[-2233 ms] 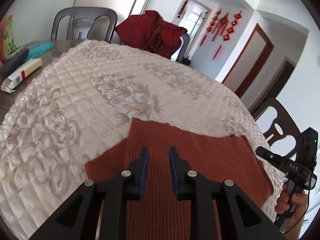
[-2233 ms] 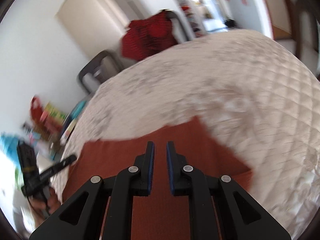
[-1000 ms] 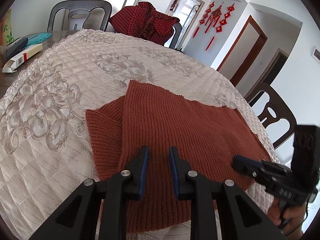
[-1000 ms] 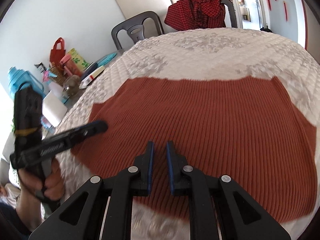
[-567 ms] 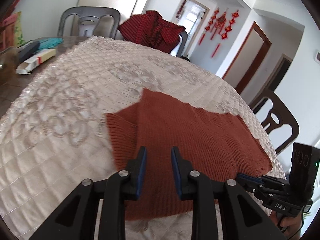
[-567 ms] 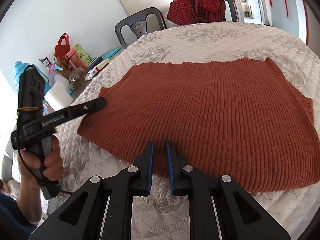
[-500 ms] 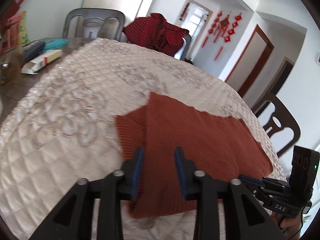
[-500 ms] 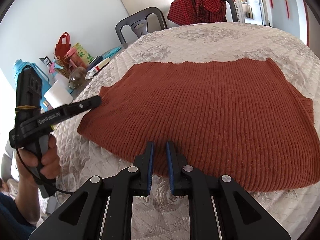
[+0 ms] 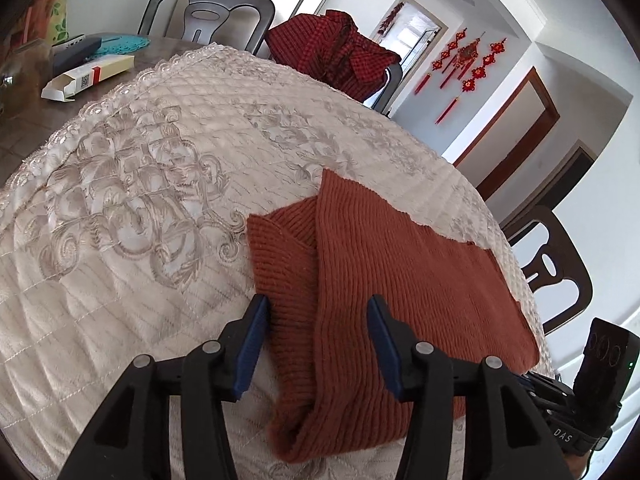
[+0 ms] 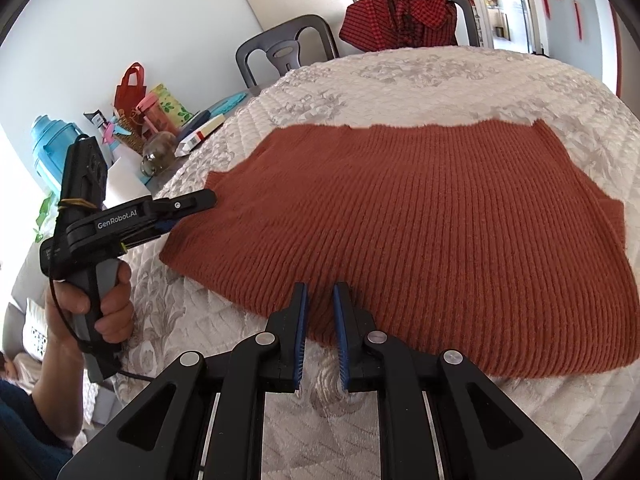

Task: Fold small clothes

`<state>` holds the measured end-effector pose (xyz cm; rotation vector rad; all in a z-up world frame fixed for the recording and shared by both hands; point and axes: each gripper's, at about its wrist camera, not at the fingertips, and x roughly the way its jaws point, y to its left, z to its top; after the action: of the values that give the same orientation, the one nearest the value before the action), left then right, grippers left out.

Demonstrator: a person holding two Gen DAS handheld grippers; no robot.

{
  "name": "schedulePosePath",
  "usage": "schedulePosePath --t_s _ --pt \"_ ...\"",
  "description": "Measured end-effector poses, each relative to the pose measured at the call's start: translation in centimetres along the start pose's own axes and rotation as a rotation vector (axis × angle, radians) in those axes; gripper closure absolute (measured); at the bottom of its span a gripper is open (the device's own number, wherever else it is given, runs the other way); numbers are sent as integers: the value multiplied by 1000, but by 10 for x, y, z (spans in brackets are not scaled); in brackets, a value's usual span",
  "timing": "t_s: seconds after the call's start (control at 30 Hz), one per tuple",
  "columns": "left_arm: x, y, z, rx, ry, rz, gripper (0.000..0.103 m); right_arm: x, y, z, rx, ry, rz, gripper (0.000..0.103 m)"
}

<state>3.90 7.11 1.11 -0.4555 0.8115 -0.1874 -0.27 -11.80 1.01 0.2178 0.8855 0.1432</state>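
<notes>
Rust sweater spread flat, left jaws parting over its folded sleeve edge

The rust knit sweater (image 10: 420, 220) lies flat on the quilted tablecloth (image 9: 132, 200), near the cloth's front edge, likely so its sides can be folded inward. The left gripper (image 9: 316, 312) hovers over the sweater's left side, where a sleeve (image 9: 280, 256) is already tucked under the body; its jaws are opening, with knit between them but the pads not pressing (probably letting go after a fold). The right gripper (image 10: 320, 308) sits at the sweater's near hem, jaws nearly closed with nothing between them, seemingly waiting its turn.
</notes>
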Motion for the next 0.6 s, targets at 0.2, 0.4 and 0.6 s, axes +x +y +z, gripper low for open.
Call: schedulePosePath --t_s 0.2,0.4,0.6 --pt "1 -3 -1 11 0 4 48 8 -3 19 7 -22 9 90" --pt "-1 -2 -3 6 6 -12 48 23 -12 42 29 -27 -17 90" --pt "6 -5 2 16 9 -22 48 27 -18 48 52 -36 7 90"
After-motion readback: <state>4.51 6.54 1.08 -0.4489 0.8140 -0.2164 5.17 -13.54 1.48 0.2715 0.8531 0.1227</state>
